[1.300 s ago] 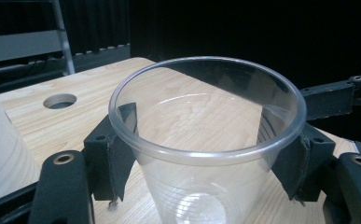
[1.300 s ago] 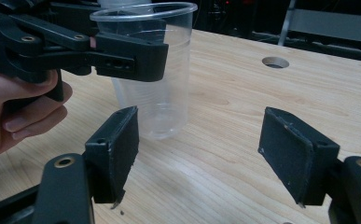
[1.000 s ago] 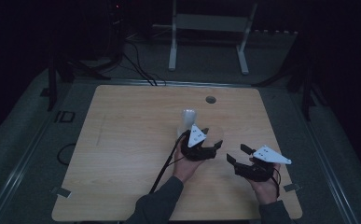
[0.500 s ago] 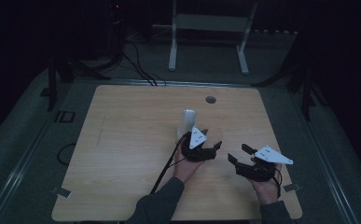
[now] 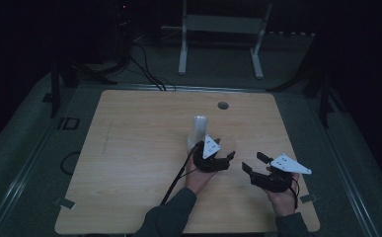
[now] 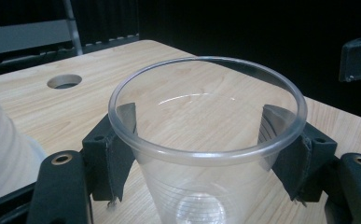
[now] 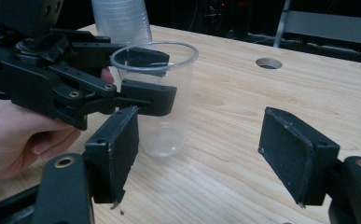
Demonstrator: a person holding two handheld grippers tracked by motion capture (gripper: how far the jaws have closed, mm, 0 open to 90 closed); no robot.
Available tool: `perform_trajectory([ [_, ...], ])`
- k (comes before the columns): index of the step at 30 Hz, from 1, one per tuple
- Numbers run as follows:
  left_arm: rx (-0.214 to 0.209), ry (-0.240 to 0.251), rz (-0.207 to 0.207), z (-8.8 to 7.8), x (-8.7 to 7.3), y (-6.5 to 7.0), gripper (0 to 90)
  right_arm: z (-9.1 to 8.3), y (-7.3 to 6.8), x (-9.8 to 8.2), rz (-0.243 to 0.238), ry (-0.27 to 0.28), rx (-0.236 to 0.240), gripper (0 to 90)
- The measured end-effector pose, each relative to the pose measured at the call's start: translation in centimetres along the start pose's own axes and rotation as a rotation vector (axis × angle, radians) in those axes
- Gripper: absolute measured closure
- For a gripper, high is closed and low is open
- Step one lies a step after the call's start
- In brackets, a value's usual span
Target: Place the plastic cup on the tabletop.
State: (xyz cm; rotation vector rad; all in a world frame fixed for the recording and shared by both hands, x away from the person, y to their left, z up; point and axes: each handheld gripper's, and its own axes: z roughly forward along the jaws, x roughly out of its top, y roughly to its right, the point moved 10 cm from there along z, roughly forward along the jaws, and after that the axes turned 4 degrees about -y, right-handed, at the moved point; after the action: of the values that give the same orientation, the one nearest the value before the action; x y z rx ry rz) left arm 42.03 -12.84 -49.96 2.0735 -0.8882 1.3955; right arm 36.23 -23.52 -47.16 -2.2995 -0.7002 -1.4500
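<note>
Under both of your grippers lies the wooden table (image 5: 129, 148), and just beyond your left gripper (image 5: 213, 160) rises the stack of clear cups (image 5: 198, 129). That left gripper grasps a single clear cup (image 6: 206, 154) upright between its pads, base on or just above the wood, judged freshly separated from the stack. Your right gripper (image 7: 201, 158) waits released beside it, so next set the cup down or hand it across.

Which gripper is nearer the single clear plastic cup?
Left. The left gripper has its jaws around the clear plastic cup; the right gripper stands open, off to one side.
</note>
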Motion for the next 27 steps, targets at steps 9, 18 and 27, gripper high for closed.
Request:
perform_trajectory([
  [9,-0.005,-0.018,0.012,0.7,-0.5,0.2,28.6,-0.1,0.0,0.0,0.002,0.002,0.000,28.4],
  [18,-0.008,-0.043,0.021,1.3,-1.4,0.5,28.3,-0.1,0.0,0.0,0.001,0.001,0.001,28.4],
  [27,-0.022,-0.065,0.023,1.4,-2.0,0.6,27.3,0.0,0.0,0.0,-0.001,0.000,0.001,28.3],
])
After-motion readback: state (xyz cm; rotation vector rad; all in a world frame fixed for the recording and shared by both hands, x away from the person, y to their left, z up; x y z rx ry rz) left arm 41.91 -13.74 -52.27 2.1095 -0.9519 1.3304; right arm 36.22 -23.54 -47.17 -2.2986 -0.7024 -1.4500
